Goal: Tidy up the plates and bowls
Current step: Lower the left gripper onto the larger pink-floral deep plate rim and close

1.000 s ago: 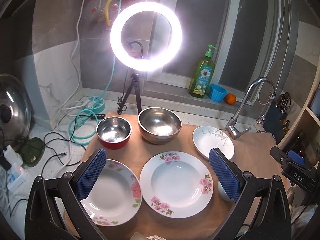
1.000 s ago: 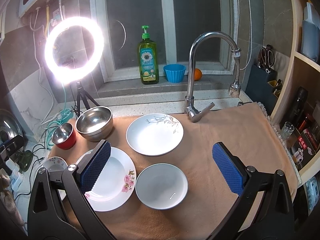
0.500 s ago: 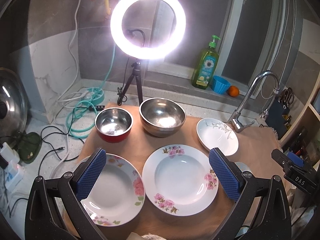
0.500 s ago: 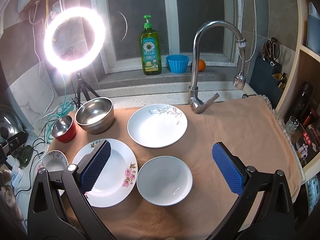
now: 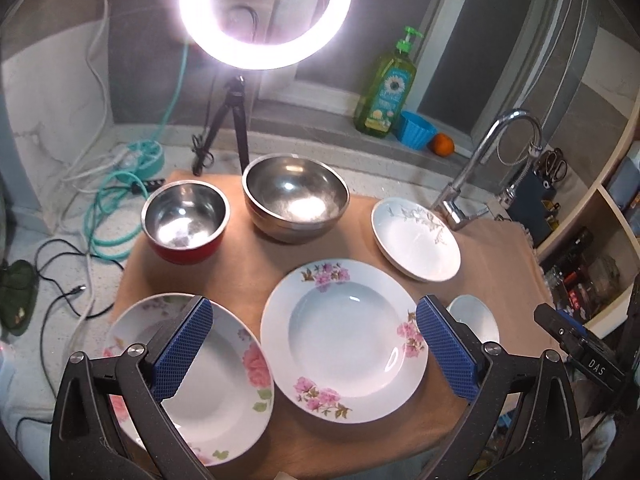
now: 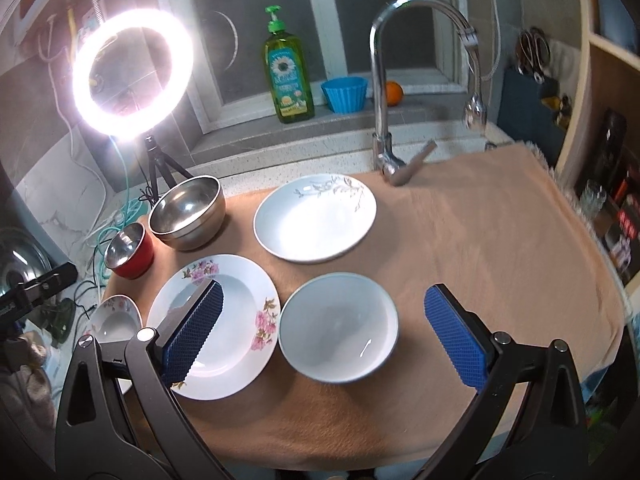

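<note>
Right now you are holding your left gripper (image 5: 314, 346) wide apart above the tan cloth (image 5: 256, 268), gripping nothing, and the deep plate with pink blossoms (image 5: 344, 340) is lying straight ahead between its blue pads (image 5: 182, 346), below them and not touching either. Under the left pad, the plate with large pink roses (image 5: 224, 384) is sitting partly hidden, its rim lying just beside the blossom plate. Farther ahead of that gripper, the red bowl with a steel lining (image 5: 185, 222) is standing to the left and the larger steel mixing bowl (image 5: 295, 198) just right of it, close but apart. Ahead and to the right, the white plate with a grey branch pattern (image 5: 416, 240) is resting near the faucet (image 5: 480, 172). You are also keeping your right gripper (image 6: 320, 332) spread wide and empty, and the plain white bowl (image 6: 339, 338) is sitting between its pads, nearer the left one, with the blossom plate's rim touching or nearly touching the bowl on that side. Beyond both grippers, the ring light (image 6: 134, 74), green dish soap bottle (image 6: 287, 74), blue cup (image 6: 345, 94) and orange (image 6: 394, 93) are lining the back of the counter and the sill.
</note>
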A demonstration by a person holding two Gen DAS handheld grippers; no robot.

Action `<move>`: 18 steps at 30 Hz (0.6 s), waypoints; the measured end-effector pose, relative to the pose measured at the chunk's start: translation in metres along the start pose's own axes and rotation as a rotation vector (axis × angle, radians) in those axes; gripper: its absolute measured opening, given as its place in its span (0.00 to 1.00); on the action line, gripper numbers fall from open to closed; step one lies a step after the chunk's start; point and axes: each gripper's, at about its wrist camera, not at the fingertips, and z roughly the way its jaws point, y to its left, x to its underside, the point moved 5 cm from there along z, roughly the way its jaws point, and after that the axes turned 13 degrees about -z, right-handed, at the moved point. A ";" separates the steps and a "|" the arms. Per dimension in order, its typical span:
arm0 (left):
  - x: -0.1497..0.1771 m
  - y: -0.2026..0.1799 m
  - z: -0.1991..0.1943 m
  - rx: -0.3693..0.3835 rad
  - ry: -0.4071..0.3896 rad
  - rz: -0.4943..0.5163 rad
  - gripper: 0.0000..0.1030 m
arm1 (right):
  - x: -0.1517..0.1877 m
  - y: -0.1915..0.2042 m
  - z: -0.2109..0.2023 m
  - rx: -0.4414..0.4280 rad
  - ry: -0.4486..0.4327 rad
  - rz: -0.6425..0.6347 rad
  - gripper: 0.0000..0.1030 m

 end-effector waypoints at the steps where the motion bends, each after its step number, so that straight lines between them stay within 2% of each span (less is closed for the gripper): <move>1: 0.000 0.002 0.005 0.003 0.019 -0.001 0.98 | 0.002 0.000 0.001 -0.004 0.005 0.010 1.00; 4: -0.004 0.008 0.018 0.000 0.034 -0.014 0.92 | 0.010 0.001 0.005 -0.016 0.026 0.038 0.93; 7: -0.006 0.015 0.034 0.013 0.089 -0.040 0.80 | 0.017 0.007 0.010 -0.048 0.059 0.045 0.84; 8: -0.007 0.017 0.038 0.019 0.107 -0.047 0.73 | 0.019 0.009 0.011 -0.058 0.067 0.047 0.80; 9: -0.009 0.019 0.045 0.026 0.130 -0.054 0.65 | 0.022 0.011 0.013 -0.078 0.077 0.051 0.78; 12: -0.012 0.023 0.060 0.045 0.185 -0.058 0.57 | 0.035 0.020 0.023 -0.142 0.123 0.067 0.64; 14: -0.015 0.025 0.068 0.059 0.220 -0.061 0.51 | 0.043 0.024 0.030 -0.180 0.155 0.087 0.51; 15: -0.015 0.026 0.073 0.067 0.241 -0.065 0.46 | 0.048 0.026 0.035 -0.206 0.175 0.107 0.49; 18: -0.018 0.030 0.090 0.068 0.297 -0.062 0.40 | 0.064 0.031 0.047 -0.277 0.221 0.171 0.41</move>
